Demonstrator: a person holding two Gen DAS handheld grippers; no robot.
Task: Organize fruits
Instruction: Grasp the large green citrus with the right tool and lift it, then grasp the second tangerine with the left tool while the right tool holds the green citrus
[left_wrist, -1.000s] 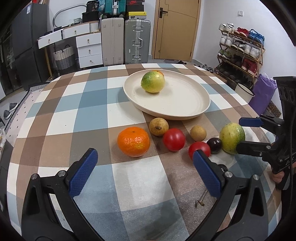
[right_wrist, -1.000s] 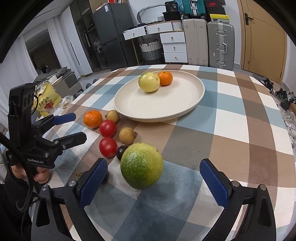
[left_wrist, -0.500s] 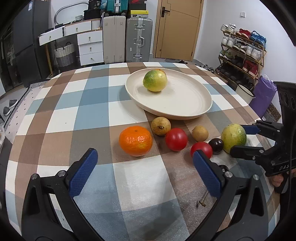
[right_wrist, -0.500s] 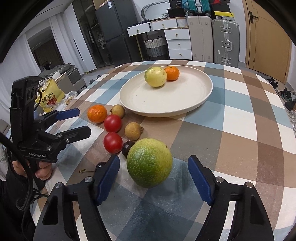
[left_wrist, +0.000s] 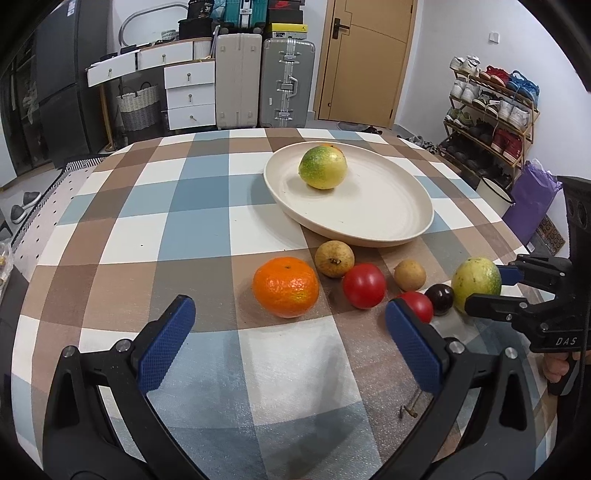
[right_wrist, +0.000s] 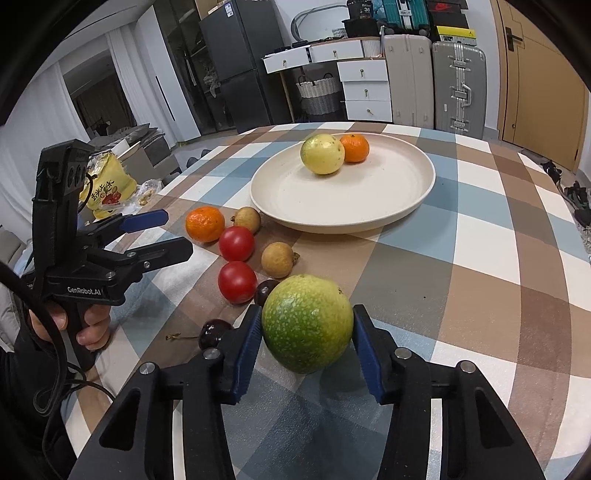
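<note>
The big green fruit (right_wrist: 307, 325) rests on the checked tablecloth between the blue pads of my right gripper (right_wrist: 306, 323). Its jaws are closing and both pads touch the fruit's sides. In the left wrist view the same green fruit (left_wrist: 476, 282) and right gripper (left_wrist: 484, 290) are at the right. My left gripper (left_wrist: 288, 321) hovers open and holds nothing, just short of the orange (left_wrist: 285, 287). The cream plate (right_wrist: 332, 199) holds a yellow-green fruit (right_wrist: 322, 154) and a small orange (right_wrist: 354, 147).
Two tomatoes (right_wrist: 236, 243) (right_wrist: 237, 282), two brown fruits (right_wrist: 247, 219) (right_wrist: 277, 259) and dark cherries (right_wrist: 266, 290) (right_wrist: 214, 334) lie between the plate and the grippers. Suitcases (left_wrist: 286, 81) and drawers stand behind the table, and a shoe rack (left_wrist: 491, 110) stands at the right.
The right gripper's jaws have come together from wide open until the pads meet the green fruit. The left gripper has stayed open and has hardly moved.
</note>
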